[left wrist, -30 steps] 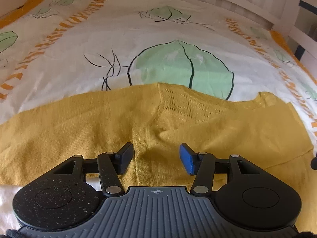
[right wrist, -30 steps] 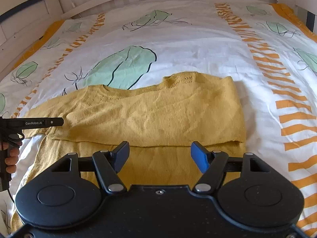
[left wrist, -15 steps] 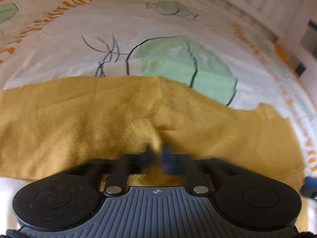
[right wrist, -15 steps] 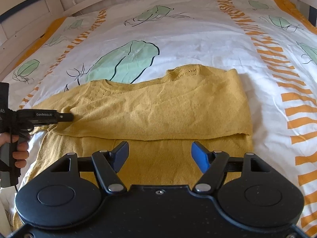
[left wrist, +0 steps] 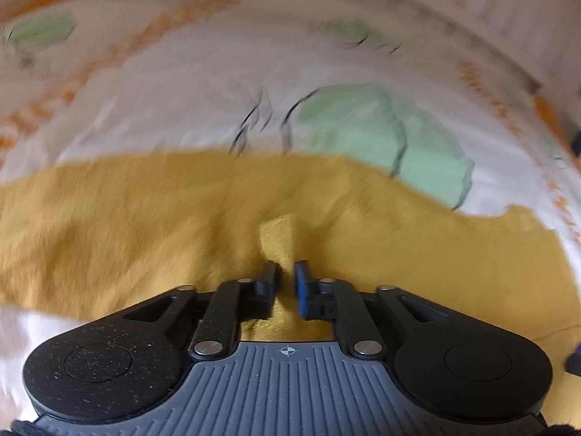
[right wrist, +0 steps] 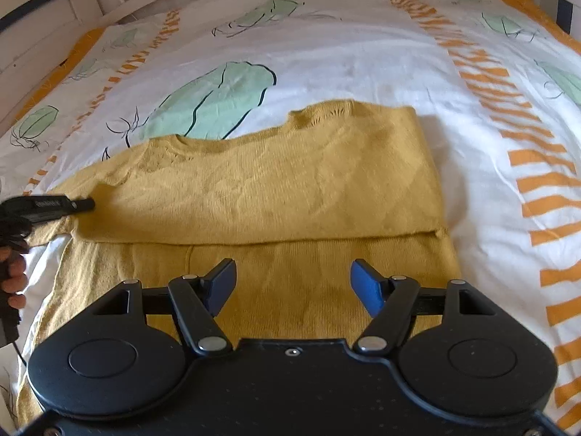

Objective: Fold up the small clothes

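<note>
Mustard-yellow knitted sweater [right wrist: 254, 196], part-folded on leaf-print bed cover [right wrist: 345, 54]: left gripper [left wrist: 287, 278] pinches its left sleeve edge to fold; right gripper [right wrist: 293, 285] hovers spread, empty, near hem.

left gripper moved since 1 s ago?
Yes. The left gripper closed on a fold of the yellow sweater and shifted right, toward the sweater's middle; the green leaf print sits higher in its view.

Bare bedspread [right wrist: 363, 54] lies open beyond the sweater [right wrist: 272, 181]; the bed rail [right wrist: 43, 29] bounds it.
</note>
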### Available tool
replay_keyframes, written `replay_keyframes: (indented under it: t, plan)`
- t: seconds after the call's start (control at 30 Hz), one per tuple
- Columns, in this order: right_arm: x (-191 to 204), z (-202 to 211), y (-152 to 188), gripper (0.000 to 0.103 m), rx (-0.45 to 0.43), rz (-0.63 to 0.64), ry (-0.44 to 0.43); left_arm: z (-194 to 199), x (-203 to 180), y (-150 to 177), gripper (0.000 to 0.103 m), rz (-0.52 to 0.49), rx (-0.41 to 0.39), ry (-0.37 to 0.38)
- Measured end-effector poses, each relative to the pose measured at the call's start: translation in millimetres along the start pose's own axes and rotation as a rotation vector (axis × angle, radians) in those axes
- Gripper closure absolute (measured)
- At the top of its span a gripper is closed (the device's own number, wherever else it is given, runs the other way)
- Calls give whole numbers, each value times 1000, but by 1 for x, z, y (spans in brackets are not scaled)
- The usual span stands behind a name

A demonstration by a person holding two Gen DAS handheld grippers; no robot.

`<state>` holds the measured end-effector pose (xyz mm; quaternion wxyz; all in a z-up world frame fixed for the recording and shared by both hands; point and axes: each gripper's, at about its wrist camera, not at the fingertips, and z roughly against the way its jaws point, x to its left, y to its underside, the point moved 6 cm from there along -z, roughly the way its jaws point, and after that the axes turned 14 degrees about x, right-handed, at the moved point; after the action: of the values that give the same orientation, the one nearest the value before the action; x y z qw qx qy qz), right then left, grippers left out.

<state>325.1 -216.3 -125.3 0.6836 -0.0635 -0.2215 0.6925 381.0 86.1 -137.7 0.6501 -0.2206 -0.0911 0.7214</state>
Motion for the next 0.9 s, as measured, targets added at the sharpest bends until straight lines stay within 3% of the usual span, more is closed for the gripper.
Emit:
replay_keyframes:
  t: [0.1, 0.3, 0.63, 0.9]
  plan:
    - [0, 1, 1, 30, -3, 5, 7, 5, 5, -1, 82, 28, -12, 21]
    - [-6, 3, 0, 30, -12, -6, 21, 7, 4, 0, 69, -5, -27, -40]
    - [-15, 5, 1, 30, -11, -30, 47, 11, 18, 5, 68, -19, 39, -63]
    - [-11, 7, -1, 30, -29, -20, 42, 31, 60, -2, 67, 69, 0, -181]
